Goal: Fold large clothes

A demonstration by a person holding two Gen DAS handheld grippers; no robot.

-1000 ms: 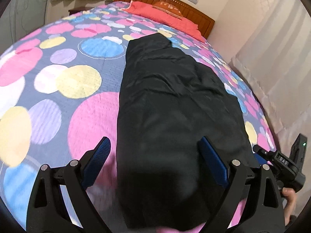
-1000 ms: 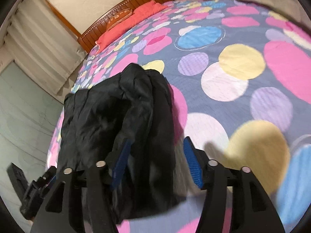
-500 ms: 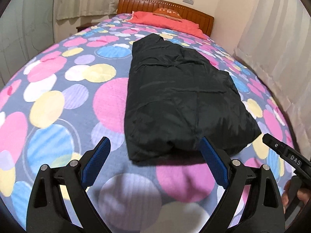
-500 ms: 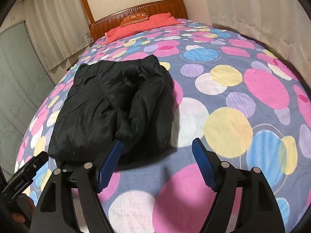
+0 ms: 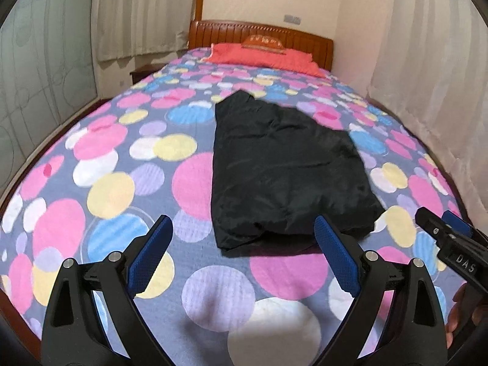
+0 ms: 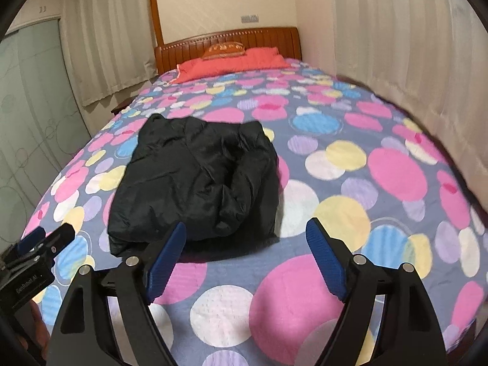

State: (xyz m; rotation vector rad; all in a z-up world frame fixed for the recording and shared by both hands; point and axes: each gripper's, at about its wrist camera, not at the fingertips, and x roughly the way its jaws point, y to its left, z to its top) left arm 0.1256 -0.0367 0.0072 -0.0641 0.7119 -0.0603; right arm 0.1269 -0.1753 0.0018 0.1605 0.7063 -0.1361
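Note:
A black padded garment (image 5: 283,164) lies folded in a long bundle on the bed's dotted quilt (image 5: 116,189), its near end toward me. In the right wrist view the same garment (image 6: 195,180) shows a rumpled sleeve on its right side. My left gripper (image 5: 242,251) hangs open above the quilt, short of the garment's near edge, with nothing between its blue pads. My right gripper (image 6: 244,254) is near the garment's right front corner; its jaws are opening and hold nothing. Each gripper shows at the edge of the other's view.
A red pillow (image 5: 262,58) and wooden headboard (image 5: 259,32) lie at the far end of the bed. Pale curtains (image 5: 427,76) hang along the right side, and a frosted sliding door (image 6: 27,122) stands on the left. A hand (image 5: 460,314) holds the right gripper's handle.
Both grippers have pulled back and risen away from the garment, which now lies free on the quilt. The right gripper's jaws have spread wider and let go of the cloth.

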